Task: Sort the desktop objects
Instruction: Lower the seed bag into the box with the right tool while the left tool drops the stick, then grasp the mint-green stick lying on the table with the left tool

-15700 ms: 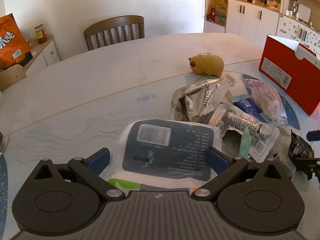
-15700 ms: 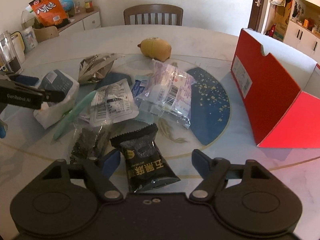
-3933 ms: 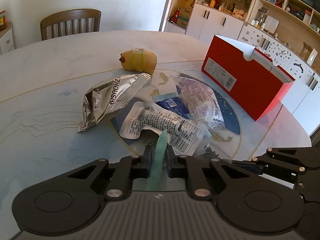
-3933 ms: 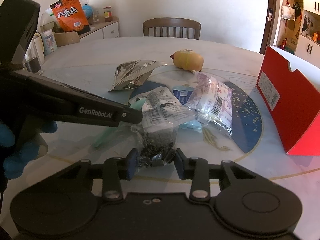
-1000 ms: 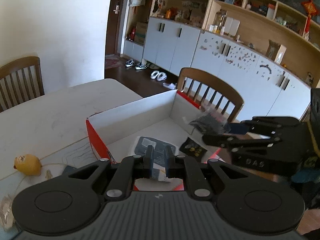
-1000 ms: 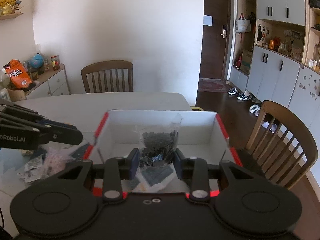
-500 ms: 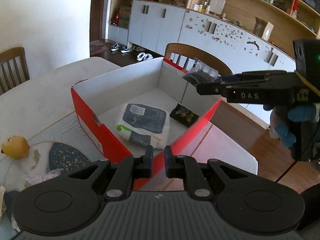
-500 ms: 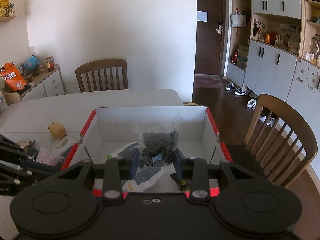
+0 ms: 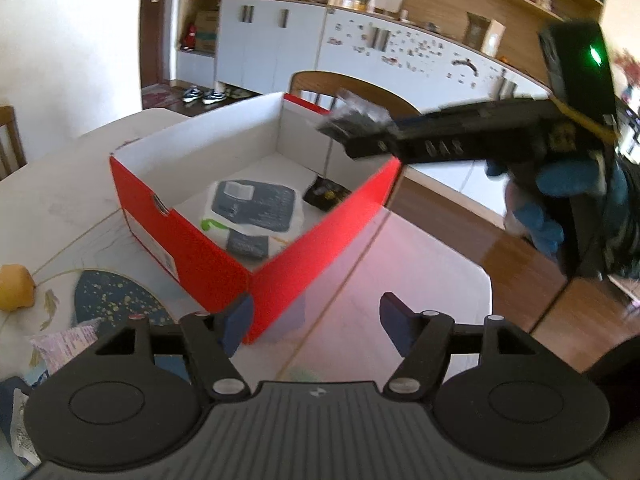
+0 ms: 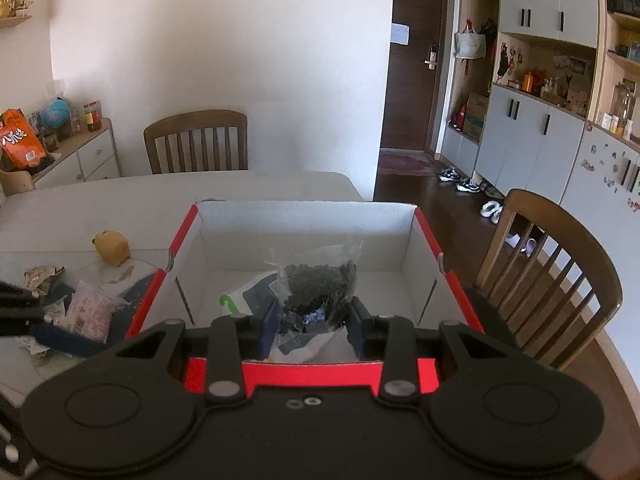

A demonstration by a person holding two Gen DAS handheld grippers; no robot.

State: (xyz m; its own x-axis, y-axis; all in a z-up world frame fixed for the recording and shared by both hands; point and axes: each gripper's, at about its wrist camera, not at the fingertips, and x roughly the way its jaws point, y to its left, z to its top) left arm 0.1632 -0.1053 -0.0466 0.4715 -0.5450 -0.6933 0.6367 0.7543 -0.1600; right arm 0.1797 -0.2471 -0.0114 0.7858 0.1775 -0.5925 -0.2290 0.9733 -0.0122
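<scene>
The right gripper (image 10: 313, 330) is clamped on a clear plastic bag of small black pieces (image 10: 318, 280) and holds it above the open red cardboard box with a white interior (image 10: 404, 224), over the box's near end. In the left wrist view the same bag (image 9: 356, 116) juts from the right gripper (image 9: 384, 130) above the box's far corner, and a hand in a blue glove (image 9: 560, 196) grips that tool. Inside the box (image 9: 192, 236) lie a white pouch with a dark grey label and a green mark (image 9: 252, 208), a small dark grey packet (image 9: 247, 245) at its near edge, and a small black packet with gold print (image 9: 326, 194) near the far wall. The left gripper (image 9: 312, 322) has just been opening; its blue-padded jaws stand apart with nothing between them, just outside the box's near corner. On the pale marble-patterned surface (image 9: 60, 200) left of the box remain a yellow plush toy (image 10: 112, 248), a pink-printed clear packet (image 10: 90, 316) and a crumpled silver foil wrapper (image 10: 40, 276).
</scene>
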